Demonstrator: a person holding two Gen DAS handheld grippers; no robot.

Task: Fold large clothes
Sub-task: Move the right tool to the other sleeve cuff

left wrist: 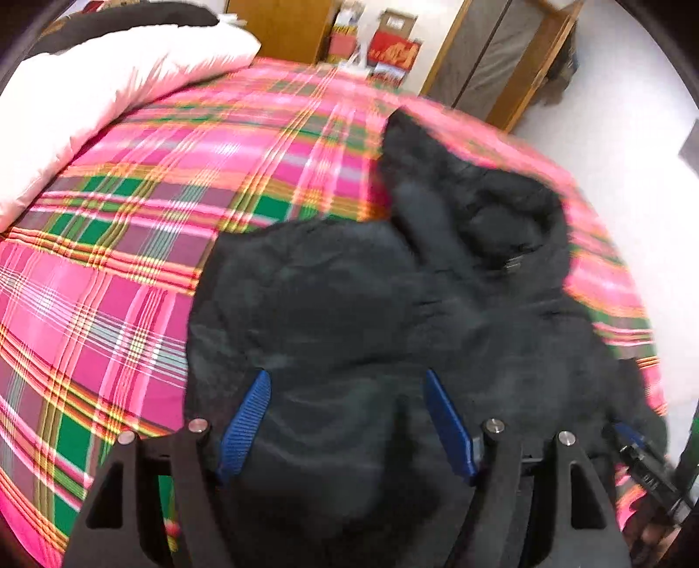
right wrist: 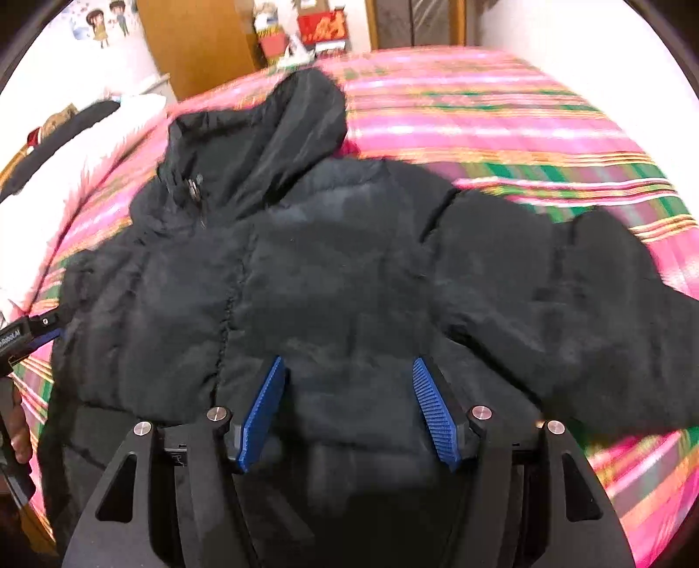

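Black hooded jacket (left wrist: pixel 349 314): padded, lying spread on the plaid bedspread (left wrist: pixel 131 244), front up, zip line running down its middle in the right wrist view (right wrist: pixel 227 306). Hood (right wrist: pixel 301 126) at the end of the jacket farthest from both cameras, crumpled, a small metal fastener at the collar beneath it. One sleeve (right wrist: pixel 581 297) extends from the jacket body toward the right edge of the right wrist view and rests on the bedspread.

Left gripper (left wrist: pixel 347 415): over the lower part of the jacket, nearer the side opposite the sleeve. Blue ribbed fingers (left wrist: pixel 244 432) stand wide apart, released; jacket fabric fills the view between them, but neither pad visibly presses on it. Whether the tips touch the cloth cannot be told.

Right gripper (right wrist: pixel 347 402): over the lower part of the jacket, beside the zip line on the sleeve side. Blue fingers (right wrist: pixel 437 415) are apart and released, set somewhat narrower than the left pair, gripping nothing; fabric lies below and between them without being pinched. Contact at the tips cannot be told.

White duvet (left wrist: pixel 100 87): bunched beyond the jacket, on the bedspread's far corner.

Wooden cabinet (right wrist: pixel 196 39) and red boxes (right wrist: pixel 323 26): past the bed, beyond the hood.
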